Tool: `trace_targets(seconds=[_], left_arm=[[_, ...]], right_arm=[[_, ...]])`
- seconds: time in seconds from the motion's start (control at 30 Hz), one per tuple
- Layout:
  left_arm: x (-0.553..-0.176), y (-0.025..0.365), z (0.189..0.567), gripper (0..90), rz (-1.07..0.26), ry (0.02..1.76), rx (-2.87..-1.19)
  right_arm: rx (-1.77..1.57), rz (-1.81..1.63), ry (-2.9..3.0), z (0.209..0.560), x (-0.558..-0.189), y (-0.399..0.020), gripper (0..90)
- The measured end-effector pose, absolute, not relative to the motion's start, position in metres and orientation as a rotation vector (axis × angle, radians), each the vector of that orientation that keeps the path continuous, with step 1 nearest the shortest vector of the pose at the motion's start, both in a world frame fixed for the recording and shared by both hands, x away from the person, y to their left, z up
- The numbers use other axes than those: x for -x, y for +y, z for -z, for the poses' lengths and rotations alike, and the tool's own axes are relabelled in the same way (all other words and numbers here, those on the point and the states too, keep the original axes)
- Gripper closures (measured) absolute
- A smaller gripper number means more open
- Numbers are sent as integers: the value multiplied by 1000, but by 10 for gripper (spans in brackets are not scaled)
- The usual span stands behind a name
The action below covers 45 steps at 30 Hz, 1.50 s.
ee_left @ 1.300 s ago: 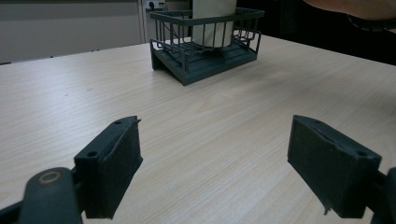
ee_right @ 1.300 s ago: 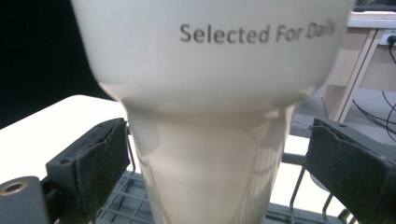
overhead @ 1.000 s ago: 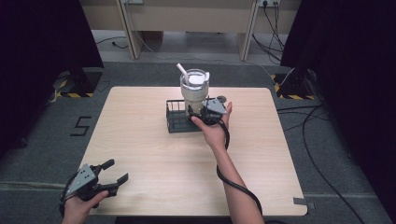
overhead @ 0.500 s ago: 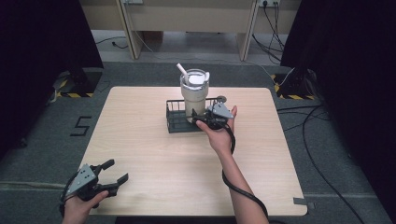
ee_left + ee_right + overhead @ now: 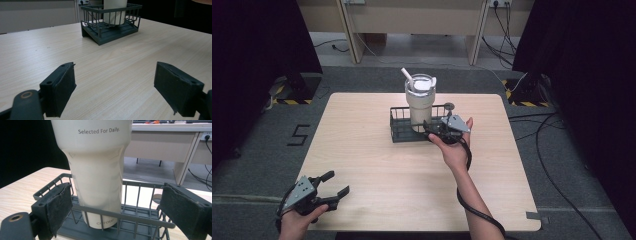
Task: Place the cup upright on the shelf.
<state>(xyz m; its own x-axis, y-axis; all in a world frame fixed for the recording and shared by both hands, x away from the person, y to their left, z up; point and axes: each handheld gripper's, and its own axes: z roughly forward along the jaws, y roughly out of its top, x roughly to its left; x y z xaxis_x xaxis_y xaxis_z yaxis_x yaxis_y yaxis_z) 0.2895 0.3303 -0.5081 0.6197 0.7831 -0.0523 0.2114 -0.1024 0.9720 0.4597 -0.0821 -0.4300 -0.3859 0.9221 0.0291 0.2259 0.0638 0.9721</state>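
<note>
While the left hand-held gripper (image 5: 333, 192) is resting spread apart at lower left, the right hand-held gripper (image 5: 431, 129) is gaping around the cream tumbler (image 5: 420, 102) standing in the wire basket (image 5: 399, 130) on the worktop (image 5: 362, 150).

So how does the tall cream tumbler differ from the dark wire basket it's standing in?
The tall cream tumbler is smooth, solid and upright, rising well above the dark wire basket, which is low, wide and open-barred. The tumbler bears printed words; the basket is plain. Both sit toward the far side of the wooden table, between the open right gripper's jaws.
</note>
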Motion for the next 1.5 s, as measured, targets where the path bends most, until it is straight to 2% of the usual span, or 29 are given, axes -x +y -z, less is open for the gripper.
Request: trace_targets(seconds=[0.77, 1.5], left_arm=[[-289, 331, 508, 165, -597, 838, -1644], [-289, 330, 508, 164, -601, 839, -1645]], right_arm=[[-1146, -1384, 1702, 430, -426, -100, 109], [-1196, -1342, 1696, 450, -396, -131, 116]])
